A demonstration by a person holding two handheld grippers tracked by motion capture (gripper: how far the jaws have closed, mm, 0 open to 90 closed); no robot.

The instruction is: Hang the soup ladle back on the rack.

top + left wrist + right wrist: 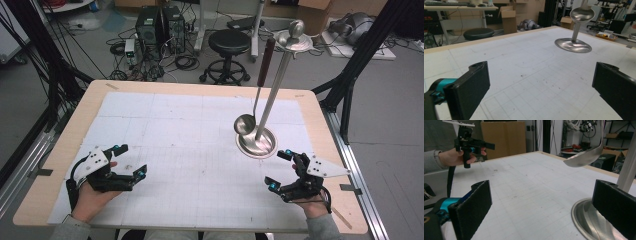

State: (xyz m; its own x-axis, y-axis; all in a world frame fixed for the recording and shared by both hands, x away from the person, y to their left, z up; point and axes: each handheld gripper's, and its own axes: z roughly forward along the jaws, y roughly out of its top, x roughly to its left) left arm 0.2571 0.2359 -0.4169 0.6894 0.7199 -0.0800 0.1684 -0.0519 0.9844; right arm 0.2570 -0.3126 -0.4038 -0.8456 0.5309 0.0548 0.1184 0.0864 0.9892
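Note:
A steel stand [256, 142] with a round base and a tall pole rises on the right half of the white grid mat [190, 150]. From its top disc hangs a ladle [244, 124] with a dark red handle, its bowl just above the base. My left gripper [131, 160] rests open and empty at the mat's near left. Close in front of the stand's base, my right gripper [278, 170] is open and empty. The left gripper view has wide-apart jaws [541, 85] with the stand [573, 45] and ladle bowl [582, 14] far ahead. In the right gripper view [542, 207] the ladle bowl [586, 155] hangs over the base [584, 220].
The wooden table edge [60, 150] frames the mat. Behind the table stand a black stool [228, 42], computer towers [160, 25] and floor cables. Black frame posts [350, 85] flank the right side. The other hand holds the left gripper [471, 143] far off.

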